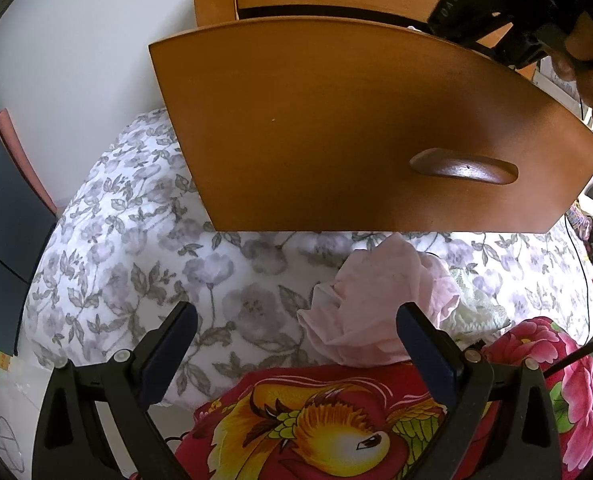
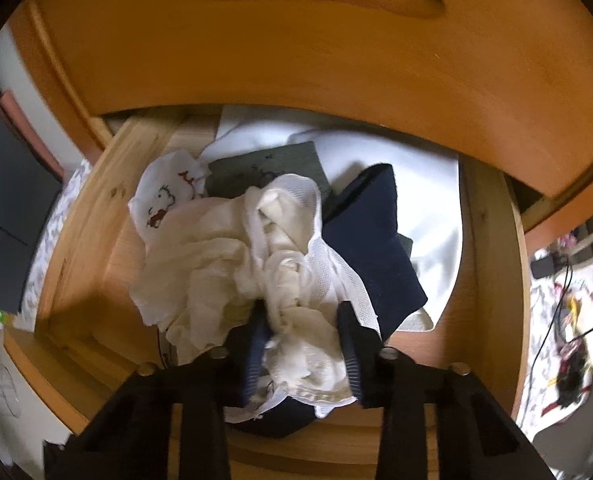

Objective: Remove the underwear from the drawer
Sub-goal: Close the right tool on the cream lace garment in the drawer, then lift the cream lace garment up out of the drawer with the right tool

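The wooden drawer (image 2: 96,208) is pulled out and holds several garments. A crumpled cream-white underwear (image 2: 292,248) lies on top, and my right gripper (image 2: 302,308) points down into the drawer, shut on its near end, with the cloth bunched between the blue pads. A white piece with a cartoon print (image 2: 164,200), a grey one (image 2: 272,168) and a navy one (image 2: 372,240) lie around it. My left gripper (image 1: 296,312) stands open over the bed with nothing in it. Pink underwear (image 1: 376,300) lies on the bedding by its right finger (image 1: 416,332). The drawer front (image 1: 336,120) hides the drawer's inside in the left wrist view.
The upper drawer front (image 2: 296,60) overhangs the open drawer. A hand (image 1: 592,80) holds the other tool at the top right. Grey floral bedding (image 1: 136,260) and a red blanket with a bird print (image 1: 336,432) lie below. Cables and clutter (image 2: 568,320) lie at the right.
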`<move>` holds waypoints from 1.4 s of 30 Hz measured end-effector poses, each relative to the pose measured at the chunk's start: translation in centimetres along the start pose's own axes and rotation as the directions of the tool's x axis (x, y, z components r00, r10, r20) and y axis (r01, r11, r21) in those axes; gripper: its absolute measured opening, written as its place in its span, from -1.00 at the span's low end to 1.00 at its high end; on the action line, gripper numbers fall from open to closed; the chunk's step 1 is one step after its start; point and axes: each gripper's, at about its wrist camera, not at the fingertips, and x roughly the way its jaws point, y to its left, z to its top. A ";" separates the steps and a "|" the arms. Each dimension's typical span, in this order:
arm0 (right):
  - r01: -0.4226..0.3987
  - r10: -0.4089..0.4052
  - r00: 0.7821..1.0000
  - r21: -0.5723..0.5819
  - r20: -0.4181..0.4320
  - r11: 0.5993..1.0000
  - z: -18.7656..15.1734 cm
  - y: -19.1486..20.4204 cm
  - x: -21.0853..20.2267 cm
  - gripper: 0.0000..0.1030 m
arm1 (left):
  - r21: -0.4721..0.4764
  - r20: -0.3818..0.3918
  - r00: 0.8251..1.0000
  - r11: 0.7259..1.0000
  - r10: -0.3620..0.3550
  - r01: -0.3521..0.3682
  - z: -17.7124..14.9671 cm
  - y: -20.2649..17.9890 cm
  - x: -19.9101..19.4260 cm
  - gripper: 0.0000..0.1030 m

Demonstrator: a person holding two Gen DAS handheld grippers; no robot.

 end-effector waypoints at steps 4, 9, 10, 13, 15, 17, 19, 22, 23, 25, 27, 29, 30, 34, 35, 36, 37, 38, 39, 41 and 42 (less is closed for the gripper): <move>0.016 -0.016 1.000 -0.007 0.018 1.000 -0.1 0.0 -0.7 -0.67 | -0.008 -0.006 1.000 1.000 -0.003 0.003 0.0 0.1 0.1 0.93; 0.036 -0.037 0.998 0.011 0.050 0.999 0.0 -0.9 -2.0 -0.75 | -0.005 -0.008 1.000 1.000 -0.001 0.001 0.0 0.1 0.1 0.93; 0.042 -0.043 0.997 0.012 0.056 0.999 0.0 -1.1 -2.5 -0.75 | -0.005 -0.008 1.000 1.000 -0.002 0.002 0.0 0.1 0.1 0.93; 0.060 -0.061 0.995 0.018 0.078 0.998 -0.3 -1.8 -4.1 -0.76 | -0.007 -0.009 1.000 1.000 -0.002 0.002 0.0 0.1 0.2 0.93; 0.068 -0.069 0.993 0.020 0.094 0.997 -0.3 -2.0 -5.0 -0.76 | -0.006 -0.010 1.000 1.000 -0.002 0.002 0.1 0.1 0.2 0.93; 0.075 -0.076 0.991 0.018 0.110 0.997 -0.2 -2.0 -5.9 -0.77 | -0.005 -0.011 1.000 1.000 -0.001 0.001 0.1 0.1 0.2 0.93; 0.083 -0.084 0.988 0.017 0.129 0.996 -0.1 -2.0 -7.0 -0.77 | -0.006 -0.014 1.000 1.000 -0.002 0.002 0.0 0.1 0.3 0.93; 0.097 -0.097 0.982 0.008 0.164 0.995 0.0 -1.6 -8.6 -0.77 | -0.009 -0.018 1.000 1.000 -0.004 0.004 0.0 0.2 0.3 0.93; 0.102 -0.101 0.979 0.004 0.176 0.995 0.1 -1.5 -9.0 -0.77 | -0.010 -0.020 1.000 1.000 -0.004 0.004 -0.1 0.2 0.3 0.93; 0.112 -0.108 0.973 -0.004 0.202 0.994 0.1 -1.2 -10.0 -0.77 | -0.012 -0.021 1.000 1.000 -0.003 0.003 0.0 0.2 0.4 0.93; 0.111 -0.107 0.970 -0.006 0.216 0.994 0.2 -0.9 -10.7 -0.77 | -0.012 -0.021 1.000 1.000 -0.001 0.001 -0.1 0.3 0.3 0.93; 0.117 -0.110 0.965 -0.015 0.238 0.993 0.3 -0.5 -11.6 -0.77 | -0.010 -0.022 1.000 1.000 0.002 -0.003 0.0 0.2 0.4 0.93; 0.121 -0.112 0.962 -0.020 0.249 0.992 0.3 -0.4 -11.8 -0.77 | -0.010 -0.023 1.000 1.000 0.003 -0.003 0.0 0.2 0.4 0.93; 0.122 -0.110 0.950 -0.022 0.291 0.992 0.4 0.0 -13.6 -0.77 | -0.018 -0.027 1.000 1.000 0.001 -0.002 0.0 0.3 0.4 0.93; 0.120 -0.108 0.949 -0.023 0.297 0.993 0.4 0.0 -13.9 -0.77 | -0.020 -0.028 1.000 1.000 0.002 -0.003 0.0 0.4 0.5 0.93; 0.119 -0.106 0.948 -0.025 0.301 0.993 0.4 0.1 -14.1 -0.77 | -0.021 -0.029 1.000 1.000 0.003 -0.004 0.0 0.4 0.5 0.93; 0.119 -0.105 0.946 -0.029 0.308 0.992 0.3 0.2 -14.4 -0.77 | -0.020 -0.029 1.000 1.000 0.005 -0.006 0.1 0.3 0.5 0.93; 0.119 -0.101 0.943 -0.036 0.318 0.992 0.2 0.4 -14.8 -0.77 | -0.019 -0.028 1.000 1.000 0.007 -0.008 0.0 0.3 0.4 0.93; 0.118 -0.099 0.941 -0.039 0.325 0.992 0.2 0.5 -15.0 -0.77 | -0.018 -0.027 1.000 1.000 0.010 -0.010 0.0 0.3 0.4 0.93; 0.109 -0.089 0.937 -0.041 0.339 0.993 0.1 0.6 -15.7 -0.77 | -0.018 -0.023 1.000 1.000 0.012 -0.013 0.0 0.3 0.4 0.93; 0.103 -0.084 0.936 -0.039 0.343 0.994 -0.1 0.5 -15.9 -0.77 | -0.018 -0.020 1.000 1.000 0.013 -0.014 0.0 0.3 0.3 0.93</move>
